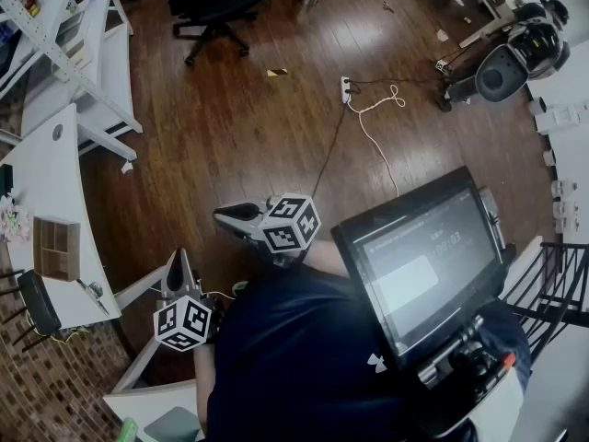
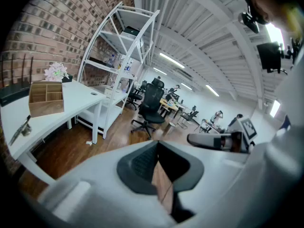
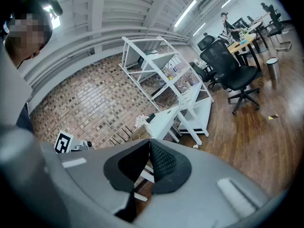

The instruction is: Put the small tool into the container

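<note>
You are holding both tools up over the brown wooden floor, apart from the white bench. Your left tool is pressing its jaws together on nothing, and your right tool is doing the same. The small silvery hand tool is lying on the bench near its edge, close to the square wooden compartment box but outside it and not touching it.
</note>
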The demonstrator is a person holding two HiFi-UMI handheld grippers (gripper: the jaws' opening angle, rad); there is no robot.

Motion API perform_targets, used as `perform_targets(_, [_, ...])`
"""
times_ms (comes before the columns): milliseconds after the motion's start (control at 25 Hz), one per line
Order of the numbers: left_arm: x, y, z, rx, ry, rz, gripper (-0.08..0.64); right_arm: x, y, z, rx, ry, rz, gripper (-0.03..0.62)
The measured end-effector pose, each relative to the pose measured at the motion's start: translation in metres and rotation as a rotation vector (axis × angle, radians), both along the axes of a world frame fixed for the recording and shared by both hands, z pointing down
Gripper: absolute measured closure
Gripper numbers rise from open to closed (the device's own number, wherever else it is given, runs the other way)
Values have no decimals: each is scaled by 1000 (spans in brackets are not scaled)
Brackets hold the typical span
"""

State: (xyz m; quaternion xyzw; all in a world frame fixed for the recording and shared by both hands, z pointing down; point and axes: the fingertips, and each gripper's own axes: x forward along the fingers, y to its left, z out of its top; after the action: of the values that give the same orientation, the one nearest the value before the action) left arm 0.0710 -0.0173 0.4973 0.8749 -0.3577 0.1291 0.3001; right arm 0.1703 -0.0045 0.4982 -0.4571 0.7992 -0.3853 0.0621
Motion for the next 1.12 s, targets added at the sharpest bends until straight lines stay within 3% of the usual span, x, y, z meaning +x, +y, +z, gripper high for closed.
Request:
perform_targets(720, [-6,-2,1,-16,-8,-65,557,-8,-11,3,-24,-18,-65,581])
perform_targets(1120, [-38,16,-12,14,-19,-228,557,-42,-9,-9,9,-32,-228,581])
